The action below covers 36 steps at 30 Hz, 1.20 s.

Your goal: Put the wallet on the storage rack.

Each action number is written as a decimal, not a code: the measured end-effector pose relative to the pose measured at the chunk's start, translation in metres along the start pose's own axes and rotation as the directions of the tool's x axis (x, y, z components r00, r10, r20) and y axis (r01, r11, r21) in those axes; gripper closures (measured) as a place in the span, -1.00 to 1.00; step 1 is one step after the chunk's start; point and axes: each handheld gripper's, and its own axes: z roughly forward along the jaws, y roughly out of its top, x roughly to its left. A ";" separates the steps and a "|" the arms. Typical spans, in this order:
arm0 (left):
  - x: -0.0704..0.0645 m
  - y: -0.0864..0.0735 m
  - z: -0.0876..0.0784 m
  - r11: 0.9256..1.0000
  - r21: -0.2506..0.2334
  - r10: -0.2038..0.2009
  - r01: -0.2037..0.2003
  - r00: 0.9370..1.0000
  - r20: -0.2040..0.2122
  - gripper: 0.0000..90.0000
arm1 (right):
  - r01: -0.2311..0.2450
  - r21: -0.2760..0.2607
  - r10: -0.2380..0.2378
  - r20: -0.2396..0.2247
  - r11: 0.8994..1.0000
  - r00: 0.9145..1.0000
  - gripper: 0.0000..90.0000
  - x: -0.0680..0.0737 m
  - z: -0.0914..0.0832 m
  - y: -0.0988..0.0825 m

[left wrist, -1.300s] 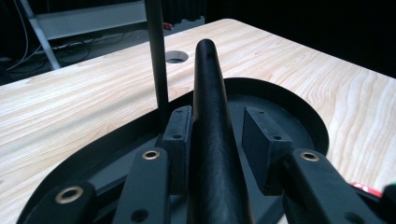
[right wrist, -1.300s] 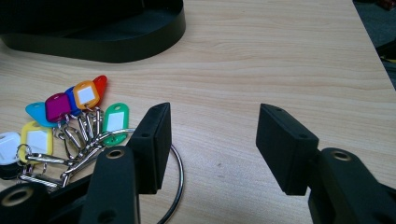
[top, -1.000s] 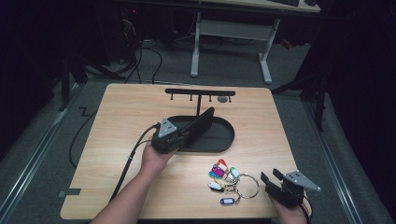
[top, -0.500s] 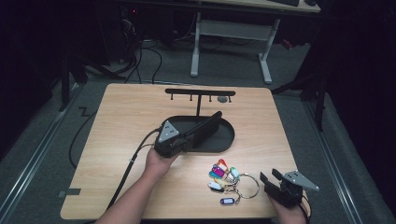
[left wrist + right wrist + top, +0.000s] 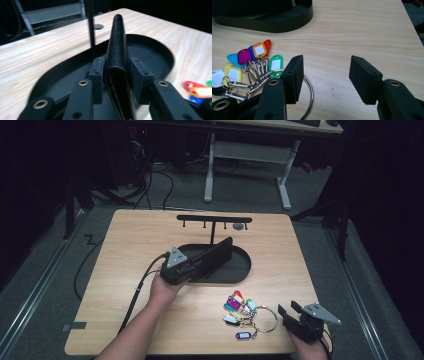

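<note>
A black wallet (image 5: 212,256) stands on edge over the black oval tray (image 5: 242,271), its far end lifted toward the tray's middle. My left gripper (image 5: 197,265) holds its near end. In the left gripper view both pads rest against the sides of the wallet (image 5: 117,50), and my left gripper (image 5: 117,75) has just been opening its jaws a little with the wallet still between them. My right gripper (image 5: 287,312) sits open at the table's front right. In the right gripper view its jaws (image 5: 325,75) stand wide apart beside the steel ring of a bunch of coloured key tags (image 5: 254,62).
A black rack with small hooks (image 5: 214,219) rises from the back of the tray, and its post (image 5: 90,25) stands just left of the wallet. The key tags (image 5: 242,312) lie between the tray and the front edge. Cables trail off the table's left side.
The left gripper and the wallet have shifted only slightly over the tray, the wallet's far end swinging a little. The right gripper has stayed still.
</note>
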 end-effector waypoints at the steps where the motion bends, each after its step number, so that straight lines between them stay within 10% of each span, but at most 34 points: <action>1: 0.001 0.000 0.001 1.000 0.001 -0.001 0.001 1.000 -0.010 0.43 | -0.001 0.000 0.001 0.000 1.000 1.000 0.01 0.000 0.000 0.000; 10: 0.011 0.001 0.005 0.999 0.022 0.030 -0.029 0.998 -0.055 0.42 | -0.002 0.006 0.002 -0.001 1.000 1.000 0.01 0.000 0.001 -0.001; 17: 0.020 -0.003 0.009 0.999 0.044 -0.015 0.020 0.994 -0.109 0.16 | -0.003 0.010 0.003 -0.001 1.000 1.000 0.01 0.000 0.002 -0.001; 36: 0.023 -0.020 -0.006 0.998 0.043 -0.047 0.052 0.992 -0.120 0.26 | -0.002 0.006 0.002 -0.003 1.000 1.000 0.01 0.001 0.002 -0.001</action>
